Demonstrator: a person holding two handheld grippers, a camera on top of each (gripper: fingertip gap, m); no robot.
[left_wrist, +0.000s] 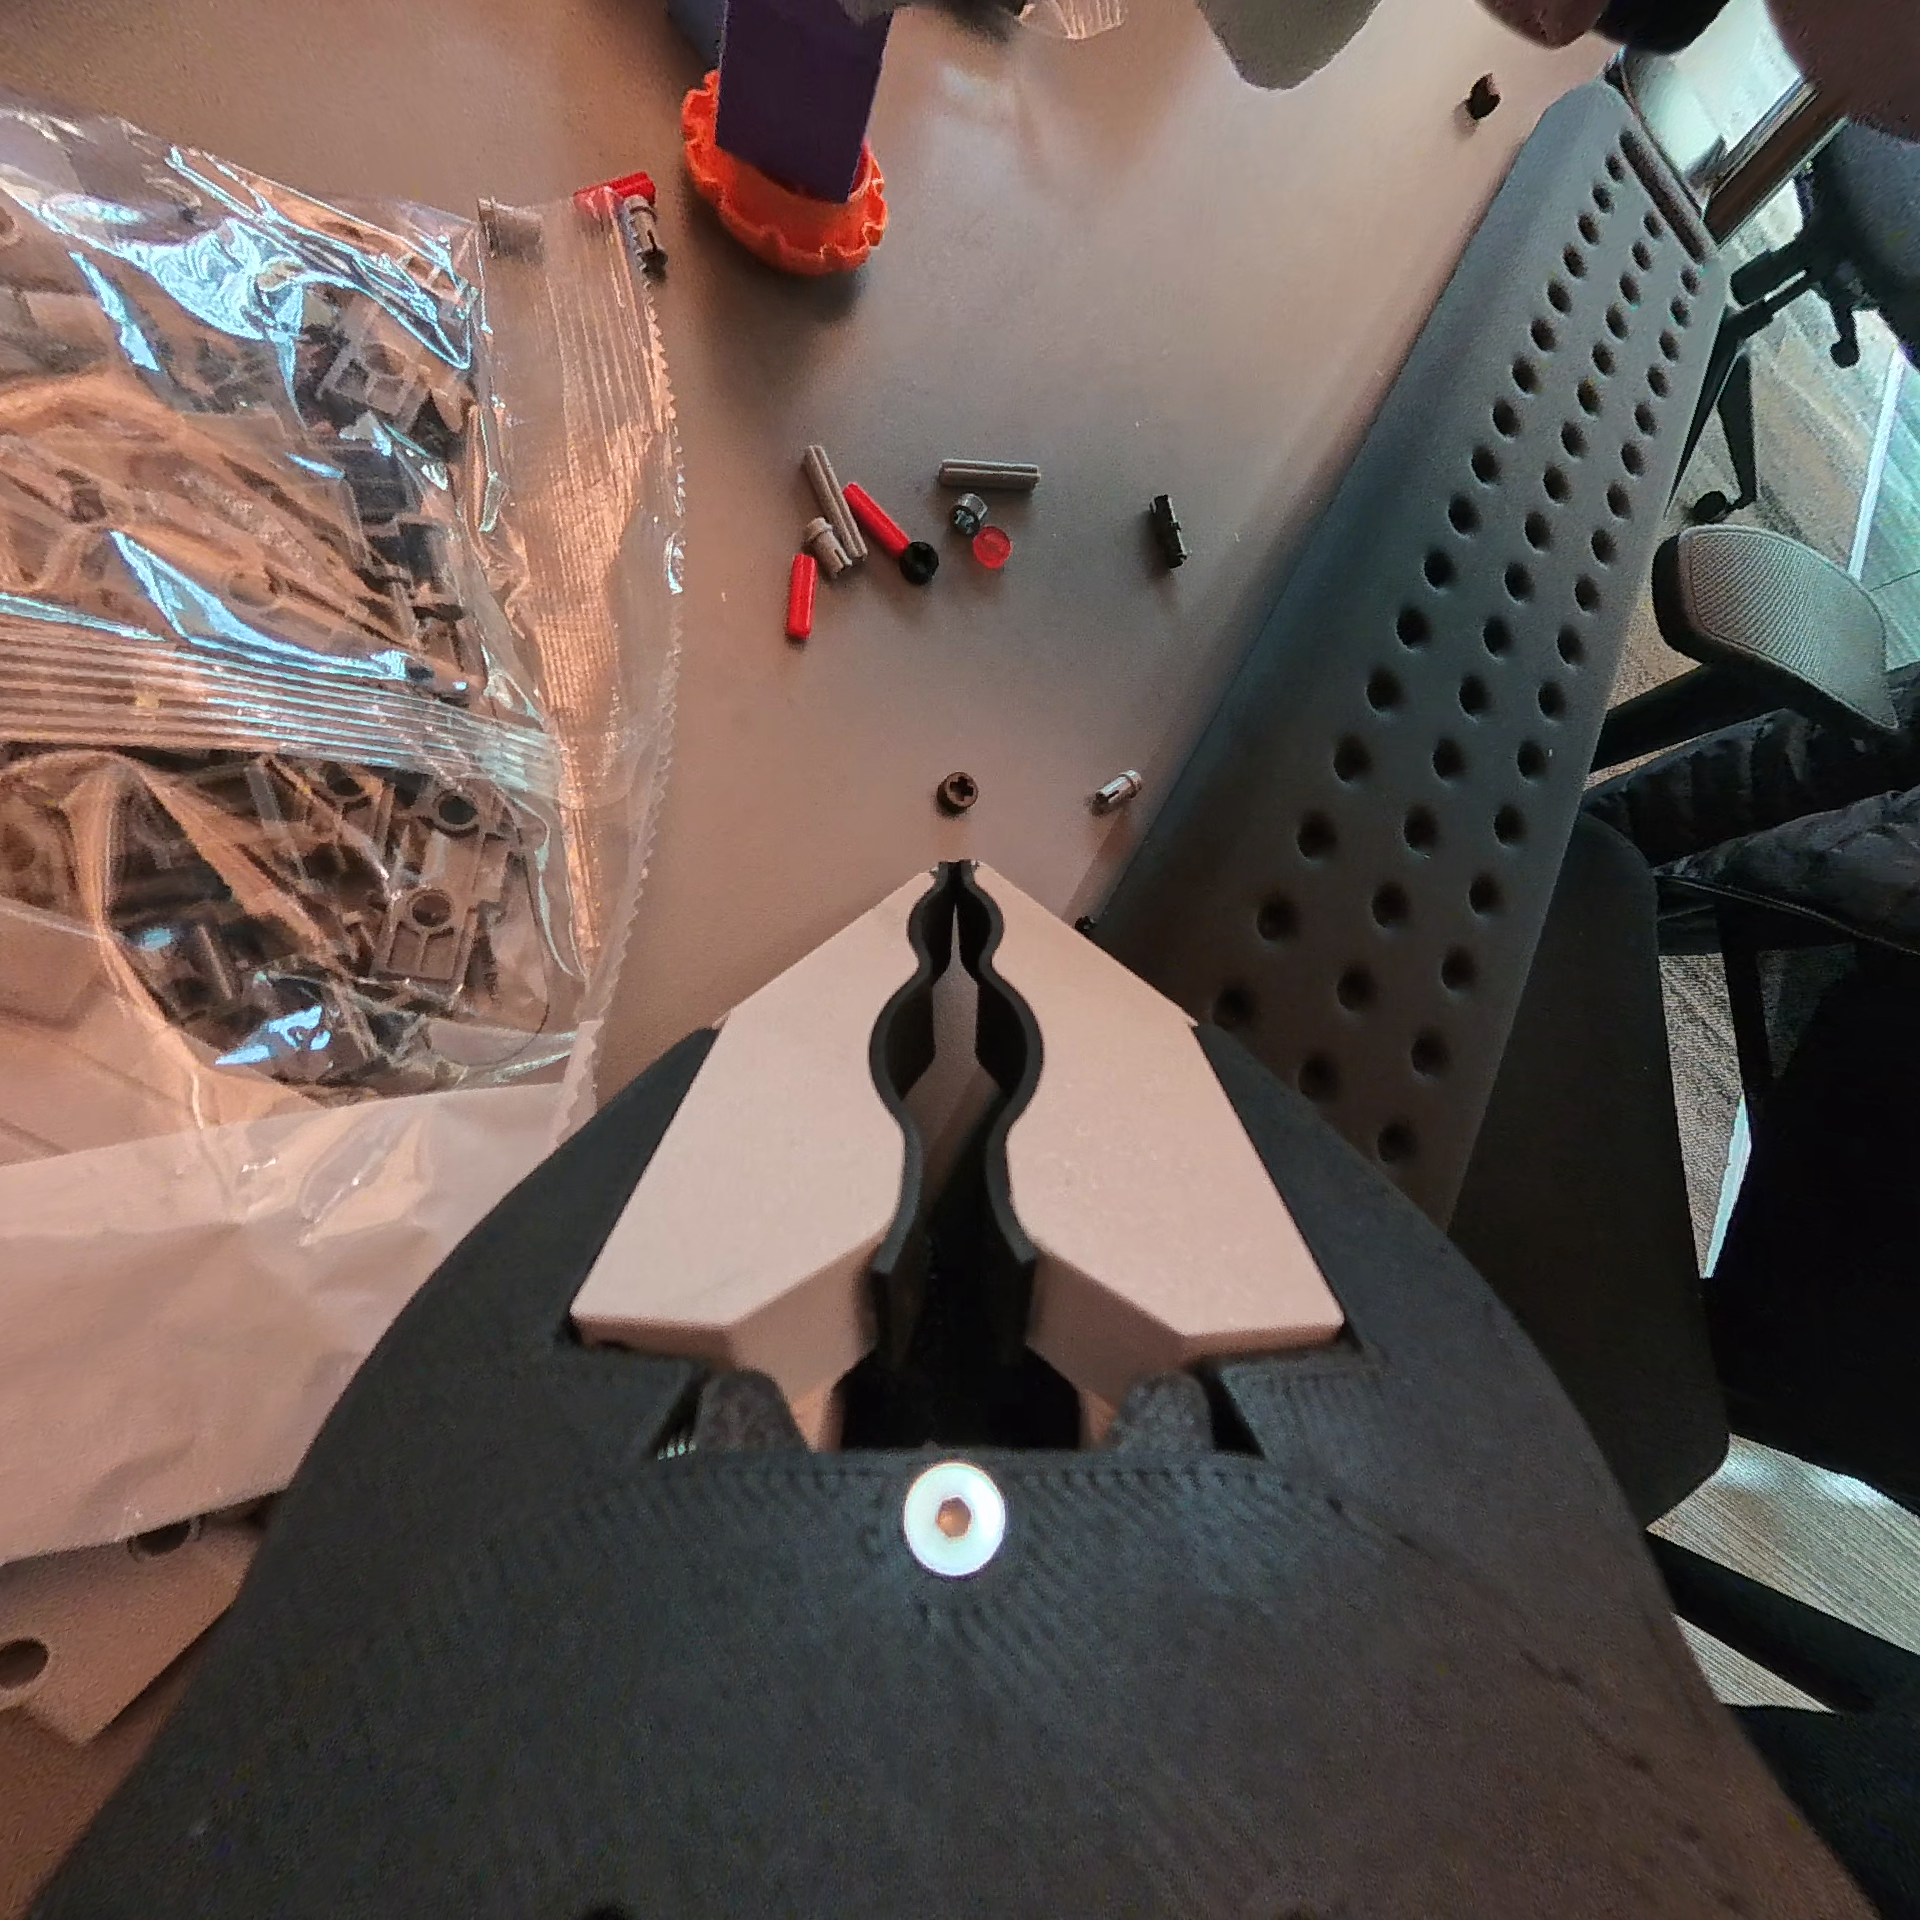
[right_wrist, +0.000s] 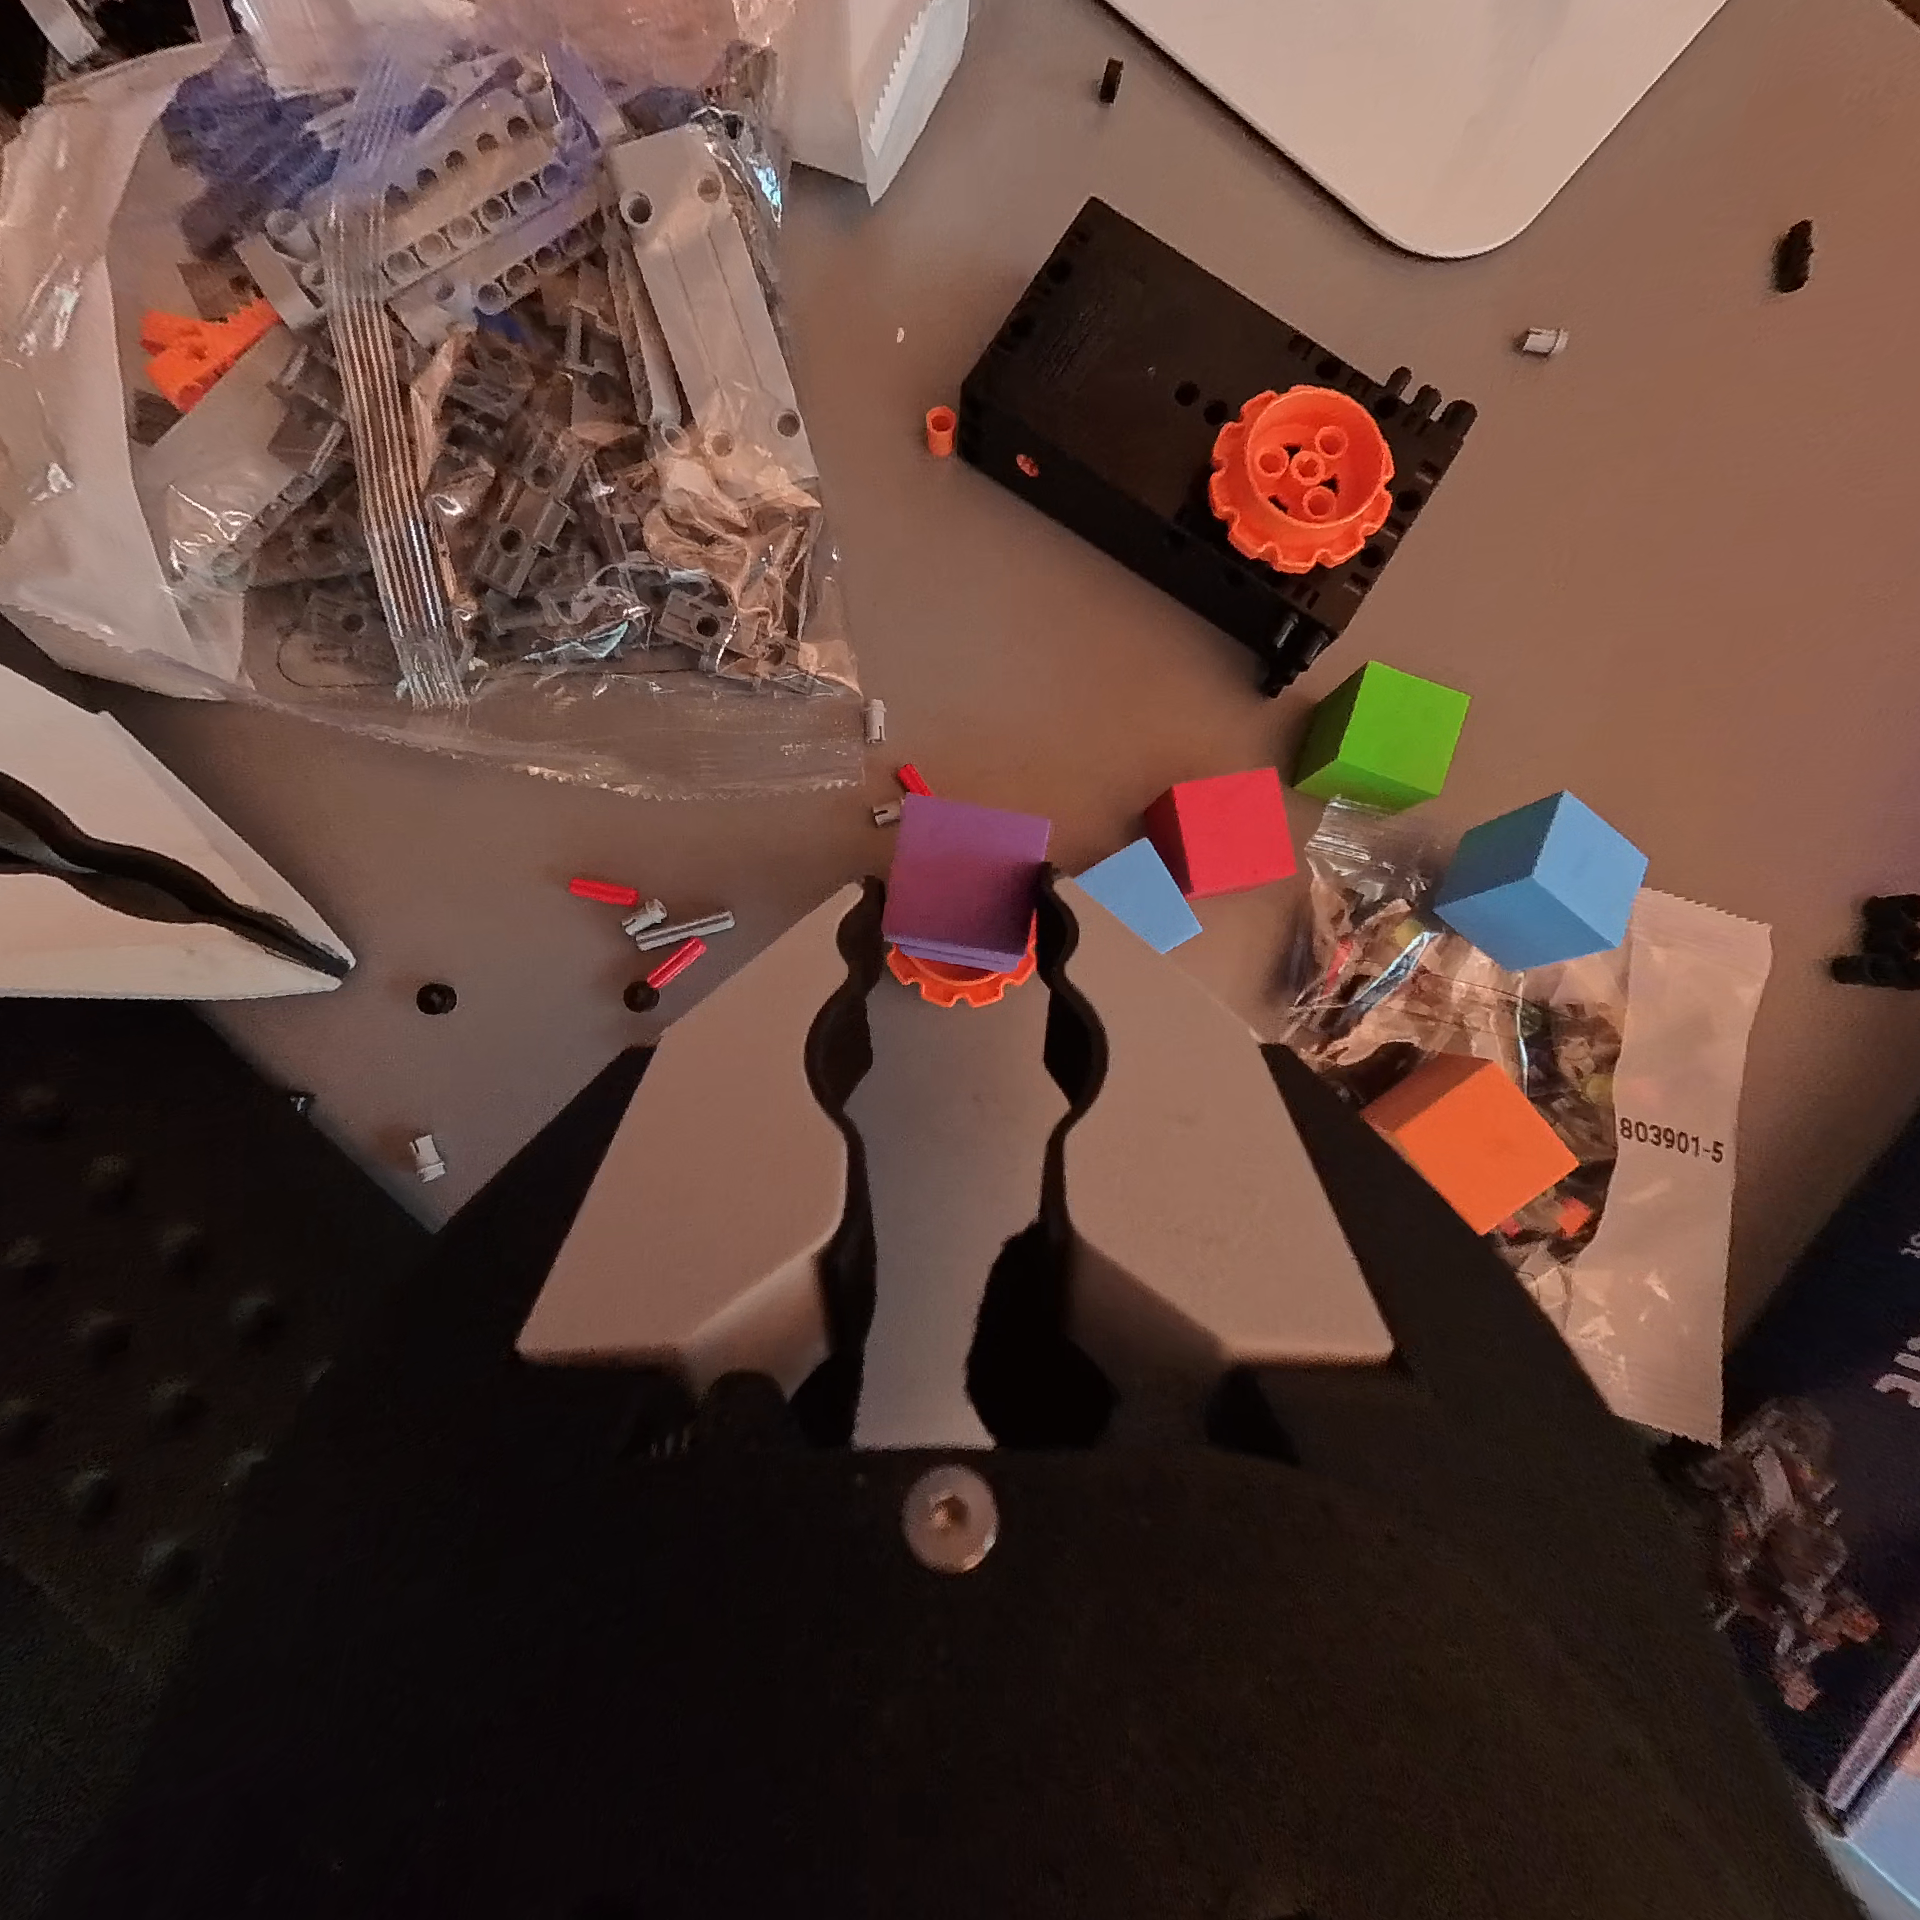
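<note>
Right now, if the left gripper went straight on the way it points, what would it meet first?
Probably the small dark round piece lying on the table just ahead of the left gripper, whose jaws are closed with nothing between them. Depth is uncertain; the scattered red and grey pins lie farther on.

Looked down steeply on the table (right_wrist: 1621, 540) from close above in the right wrist view, along its tongs (right_wrist: 956, 894). Sat lower and nearer in the left wrist view, facing across the table (left_wrist: 1039, 343). Shared between both: purple block (right_wrist: 966, 883) (left_wrist: 800, 94), orange wheel (right_wrist: 961, 982) (left_wrist: 790, 208), scattered small pins (left_wrist: 883, 520) (right_wrist: 660, 930).
</note>
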